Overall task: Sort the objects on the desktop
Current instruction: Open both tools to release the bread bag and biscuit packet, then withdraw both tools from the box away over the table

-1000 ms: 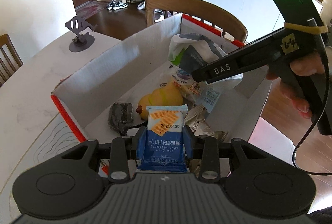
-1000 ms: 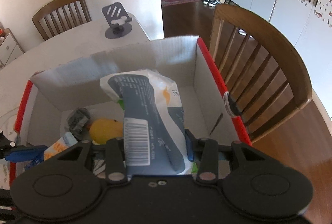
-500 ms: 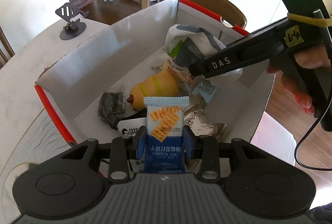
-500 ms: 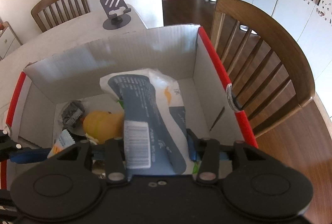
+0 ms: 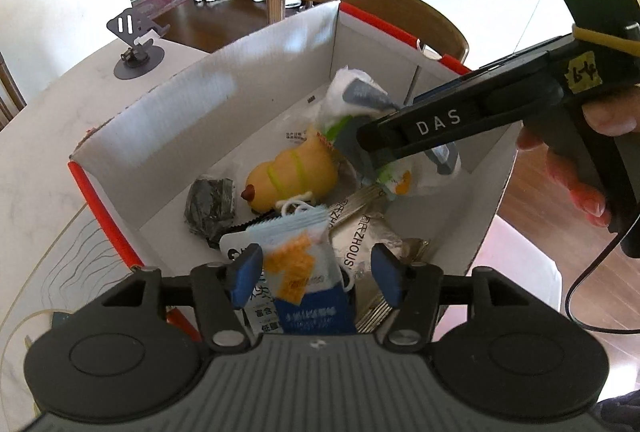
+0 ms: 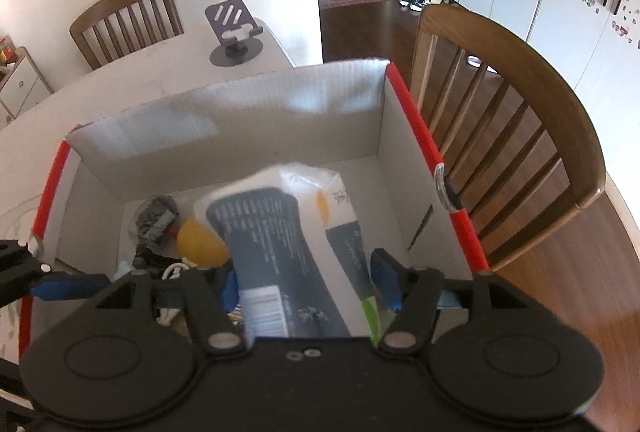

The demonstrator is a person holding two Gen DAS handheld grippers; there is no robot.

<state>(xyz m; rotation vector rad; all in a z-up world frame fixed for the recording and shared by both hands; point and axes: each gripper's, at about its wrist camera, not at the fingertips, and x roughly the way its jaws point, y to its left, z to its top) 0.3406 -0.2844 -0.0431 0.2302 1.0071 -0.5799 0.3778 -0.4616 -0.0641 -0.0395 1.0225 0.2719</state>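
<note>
Left gripper [image 5: 314, 274], angled steeply down over the near end of the red-edged cardboard box [image 5: 208, 103], jaws opening and blue pads drawn clear on both sides of the blue-and-white cracker packet [image 5: 304, 272]. Packet loose between them, tipped and blurred, apparently dropping: let go there so as to land among the things already sorted below. Directly beneath and just ahead of the jaws, a silver foil pouch [image 5: 360, 236]; farther ahead, a yellow duck toy [image 5: 296, 171] and, beside it toward the box wall, a dark crumpled wrapper [image 5: 210, 197]. Right gripper [image 6: 310, 282], held over the same box at a like tilt, jaws likewise opening, pads standing off from the grey-and-white bag [image 6: 292, 232], itself smeared with motion between them. In the left view, that bag hanging under the gripper's black finger, above the box floor and beyond the duck. Both held high over the open top rather than pushed inside, probably to let the soft packs fall freely without snagging the walls. Grey phone stand [image 6: 234, 31] left well beyond the box on the white table [image 6: 132, 83], outside the sorting for now.
</note>
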